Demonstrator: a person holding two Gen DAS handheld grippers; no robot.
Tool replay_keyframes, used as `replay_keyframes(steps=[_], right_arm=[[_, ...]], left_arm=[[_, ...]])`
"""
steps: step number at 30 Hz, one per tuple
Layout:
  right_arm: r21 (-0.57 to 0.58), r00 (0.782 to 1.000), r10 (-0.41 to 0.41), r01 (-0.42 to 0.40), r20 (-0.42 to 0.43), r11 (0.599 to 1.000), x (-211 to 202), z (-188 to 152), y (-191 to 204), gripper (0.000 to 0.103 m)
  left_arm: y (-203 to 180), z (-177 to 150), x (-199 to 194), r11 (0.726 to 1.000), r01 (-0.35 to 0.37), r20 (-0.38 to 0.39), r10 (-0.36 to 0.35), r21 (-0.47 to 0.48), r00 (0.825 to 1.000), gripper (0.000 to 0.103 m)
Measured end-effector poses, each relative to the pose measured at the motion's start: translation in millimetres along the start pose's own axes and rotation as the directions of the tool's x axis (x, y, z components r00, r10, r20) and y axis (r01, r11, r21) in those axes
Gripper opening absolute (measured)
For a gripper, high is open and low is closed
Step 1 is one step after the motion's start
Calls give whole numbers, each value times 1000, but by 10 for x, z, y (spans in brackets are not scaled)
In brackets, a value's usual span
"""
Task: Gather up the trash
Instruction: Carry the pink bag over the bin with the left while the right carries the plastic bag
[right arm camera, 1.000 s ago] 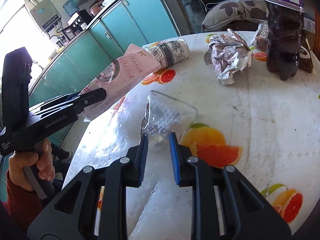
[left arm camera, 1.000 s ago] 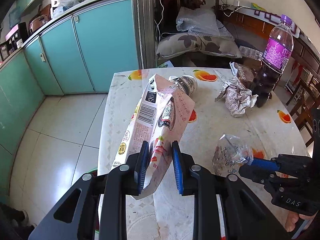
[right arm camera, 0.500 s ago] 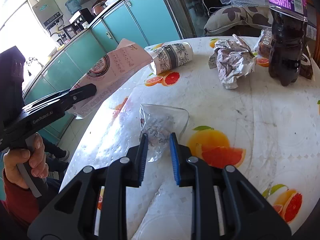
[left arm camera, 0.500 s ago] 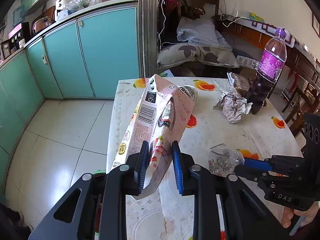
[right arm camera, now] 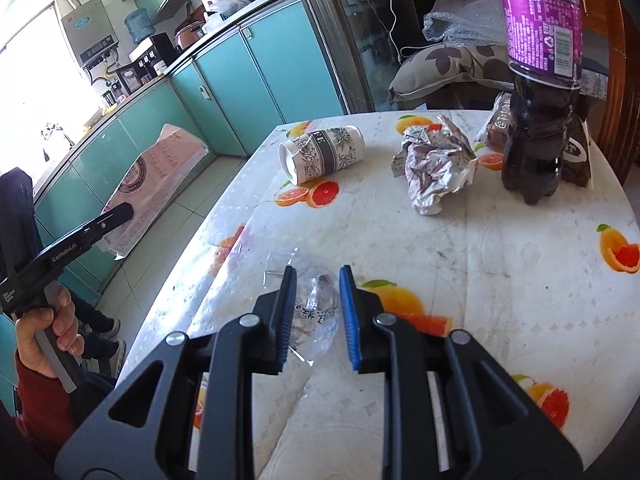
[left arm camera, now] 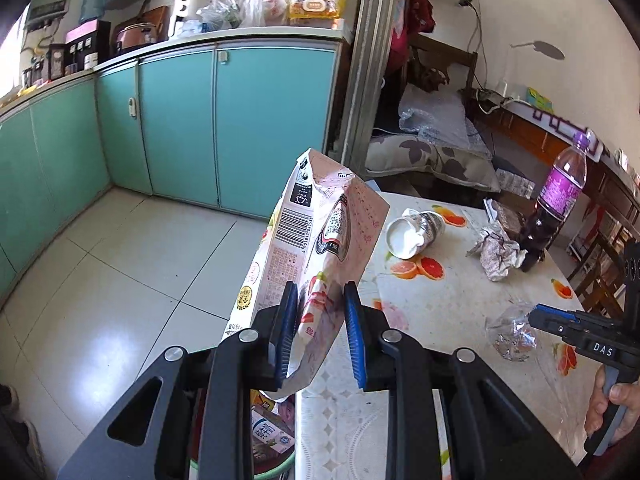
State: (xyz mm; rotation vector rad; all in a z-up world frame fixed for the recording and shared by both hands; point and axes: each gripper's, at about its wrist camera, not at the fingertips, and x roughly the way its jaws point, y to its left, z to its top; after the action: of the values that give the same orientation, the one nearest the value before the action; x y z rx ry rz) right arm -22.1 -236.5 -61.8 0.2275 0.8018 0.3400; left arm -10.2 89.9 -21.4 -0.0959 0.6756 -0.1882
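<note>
One paper cup [right arm camera: 322,154], one foil wad [right arm camera: 436,166] and one bottle [right arm camera: 538,120] sit on the bench [right arm camera: 500,272]. The left gripper [left arm camera: 320,334], fingers nipping a pink carton [left arm camera: 320,248], has carried it off the bench edge over the floor; the right gripper [right arm camera: 318,316] still pinches a clear wrapper [right arm camera: 316,308] on the bench.

A: What sits below the left gripper [left arm camera: 318,334]?
B: A bin, maybe; only a green rim and a carton [left arm camera: 269,436] show past the gripper's black frame.
A: The pink pouch [left arm camera: 320,256]?
B: Its lower end is hidden behind the blue pads; the print is too small to read.
A: And the cola bottle [right arm camera: 538,128]?
B: In the right wrist view its cap is cut off by the top edge, and it covers part of the brown packet [right arm camera: 578,156] behind.
</note>
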Motion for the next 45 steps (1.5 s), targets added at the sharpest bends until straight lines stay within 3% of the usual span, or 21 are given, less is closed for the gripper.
replay_keyframes(steps=[2, 9, 10, 11, 13, 22, 24, 27, 29, 30, 32, 35, 45], right_arm=[[-13, 1000, -11, 11, 7, 1000, -6, 8, 52, 22], [-74, 997, -63, 60, -41, 995, 104, -37, 218, 26], [-75, 997, -67, 64, -39, 995, 84, -40, 217, 40], [-70, 997, -69, 68, -26, 995, 44, -39, 207, 61], [-58, 997, -75, 75, 7, 995, -41, -16, 177, 75], [-156, 981, -172, 157, -86, 975, 149, -10, 279, 74], [-183, 975, -201, 181, -99, 966, 237, -61, 322, 72], [-190, 967, -230, 207, -110, 960, 326, -105, 322, 60], [-176, 968, -220, 198, -117, 964, 351, -126, 306, 42], [-174, 968, -222, 199, -121, 964, 364, -128, 297, 38], [-169, 967, -223, 201, -125, 965, 377, -140, 296, 14], [-159, 971, -220, 203, -97, 966, 328, -138, 332, 4], [-187, 989, -147, 140, -23, 972, 239, 0, 765, 4]], left_arm=[[130, -9, 6, 999, 9, 2, -9, -36, 1000, 22], [362, -112, 18, 998, -68, -9, 68, -7, 998, 22], [403, -132, 9, 998, -70, -15, 69, -10, 997, 22], [441, -150, 8, 997, -71, -21, 70, -13, 997, 22], [511, -183, -7, 997, -72, -26, 71, -25, 997, 22], [649, -246, -62, 996, -64, -26, 63, -62, 998, 22], [672, -257, -67, 996, -70, -28, 69, -61, 997, 22], [700, -271, -59, 994, -81, -33, 79, -67, 996, 22], [744, -283, -65, 994, -85, -36, 82, -75, 996, 23], [764, -290, -65, 993, -86, -39, 84, -77, 996, 23], [786, -317, -60, 993, -90, -45, 87, -76, 995, 23], [809, -370, -33, 993, -99, -60, 95, -66, 994, 23], [925, -453, 13, 990, -120, -88, 113, -71, 990, 23]])
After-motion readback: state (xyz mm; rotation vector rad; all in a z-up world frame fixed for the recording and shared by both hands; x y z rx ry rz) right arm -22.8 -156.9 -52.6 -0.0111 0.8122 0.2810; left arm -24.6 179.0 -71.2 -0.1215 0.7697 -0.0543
